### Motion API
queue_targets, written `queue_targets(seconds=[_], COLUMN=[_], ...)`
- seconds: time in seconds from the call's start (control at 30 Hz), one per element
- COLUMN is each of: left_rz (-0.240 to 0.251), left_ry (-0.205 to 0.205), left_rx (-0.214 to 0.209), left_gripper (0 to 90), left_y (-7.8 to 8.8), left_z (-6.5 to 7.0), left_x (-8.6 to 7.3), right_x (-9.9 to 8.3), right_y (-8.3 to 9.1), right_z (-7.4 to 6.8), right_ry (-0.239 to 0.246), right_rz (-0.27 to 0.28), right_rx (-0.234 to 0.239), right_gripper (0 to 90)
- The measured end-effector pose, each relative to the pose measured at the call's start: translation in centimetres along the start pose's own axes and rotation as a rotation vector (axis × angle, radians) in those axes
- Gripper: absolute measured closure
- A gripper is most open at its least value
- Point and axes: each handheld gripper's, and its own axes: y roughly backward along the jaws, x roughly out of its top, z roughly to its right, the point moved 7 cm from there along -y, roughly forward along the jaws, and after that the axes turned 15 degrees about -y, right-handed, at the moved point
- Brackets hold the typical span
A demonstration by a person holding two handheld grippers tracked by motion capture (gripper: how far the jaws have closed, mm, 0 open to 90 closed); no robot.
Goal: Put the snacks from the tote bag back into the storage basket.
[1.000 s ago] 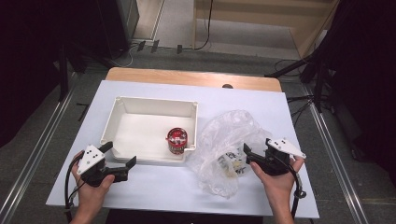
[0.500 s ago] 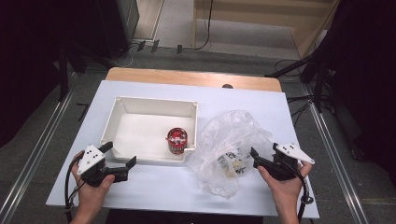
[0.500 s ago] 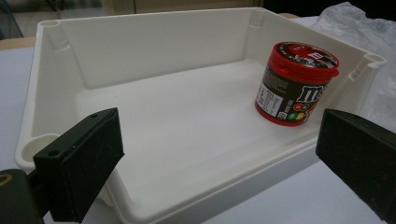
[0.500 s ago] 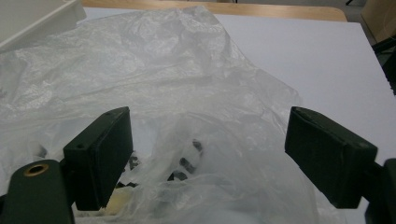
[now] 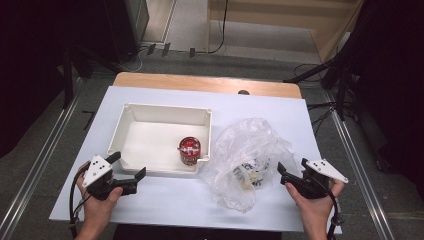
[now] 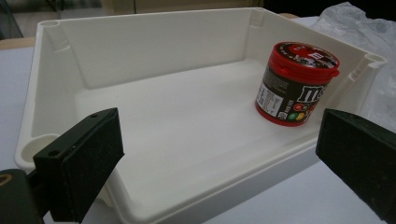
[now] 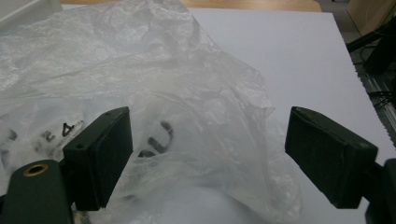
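Note:
A white plastic tray [image 5: 165,108] sits left of centre on the white table. A red-lidded candy can [image 5: 190,150] stands upright in its near right corner, also seen as the can [image 6: 296,84] in the tray [image 6: 140,28]. A crumpled clear plastic bag [image 5: 250,155] lies right of the tray, with small printed items inside. My left gripper [image 5: 129,165] is open just before the tray's near left corner, jaws empty [image 6: 219,140]. My right gripper [image 5: 292,171] is open at the bag's right edge, with the bag [image 7: 154,84] in front of its empty jaws [image 7: 210,140].
The white sheet [image 5: 260,102] covers a wooden table whose far edge [image 5: 200,82] shows. Bare table lies behind the bag and along the near edge between the hands. Metal rails [image 5: 355,160] run along both sides, with cables on the floor beyond.
My right gripper has drawn back a little to the right and toward the near edge, away from the bag. The left gripper, tray and can are unmoved.

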Motion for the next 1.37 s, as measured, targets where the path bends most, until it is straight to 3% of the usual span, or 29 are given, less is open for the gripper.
queue_targets(seconds=[0.33,0.83,1.03,1.37], left_rz=[0.003,0.009,0.01,0.004], left_ry=[0.002,-0.007,-0.014,-0.029], left_rx=[0.002,0.004,0.003,-0.004], left_gripper=[0.9,0.9,0.9,0.9], left_y=[0.1,0.1,0.2,-0.1], left_z=[-0.1,-0.2,-0.2,0.1], left_x=[0.0,0.0,0.0,0.0], right_x=[-0.8,-1.0,-1.3,-1.6], right_y=[0.7,1.5,1.2,0.9], right_z=[2.2,6.7,6.8,6.5], right_ry=[0.008,-0.076,-0.096,-0.084], right_rz=[0.003,0.041,0.037,0.034], right_rx=[-0.041,-0.083,-0.08,-0.073], right_gripper=[15.7,15.7,15.7,15.7])
